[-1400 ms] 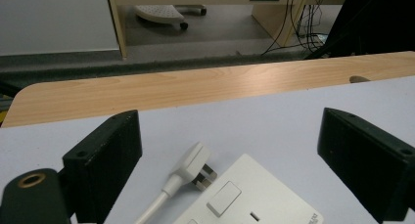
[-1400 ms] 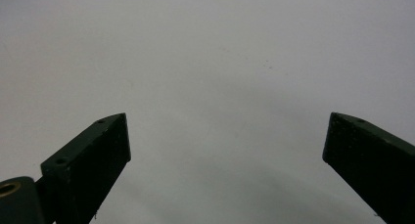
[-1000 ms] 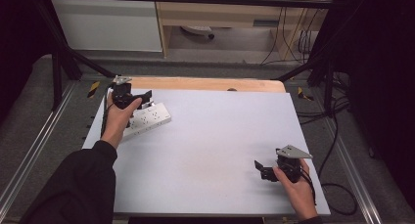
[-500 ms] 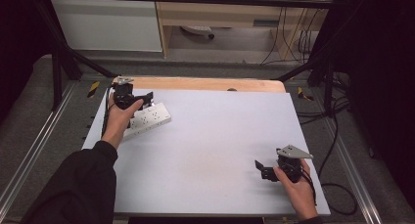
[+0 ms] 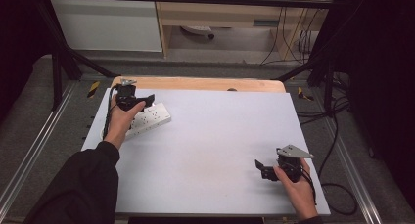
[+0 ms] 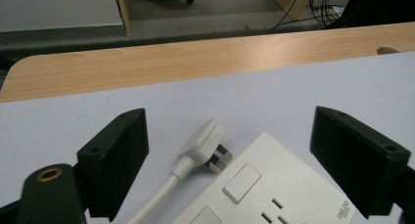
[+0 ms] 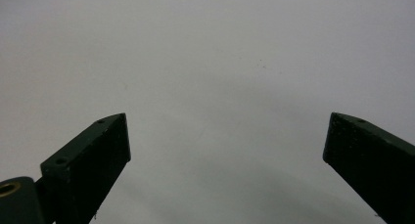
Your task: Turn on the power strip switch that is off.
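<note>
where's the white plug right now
In the left gripper view the white three-pin plug lies on the white tabletop, between the open left gripper jaws, right beside the white power strip's far corner.

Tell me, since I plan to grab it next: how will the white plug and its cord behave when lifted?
The white plug looks like hard moulded plastic, so it is probably stiff and light. Its cord curves loosely on the table, so it will likely flop and drag. The smooth casing may slip between the left gripper pads.
</note>
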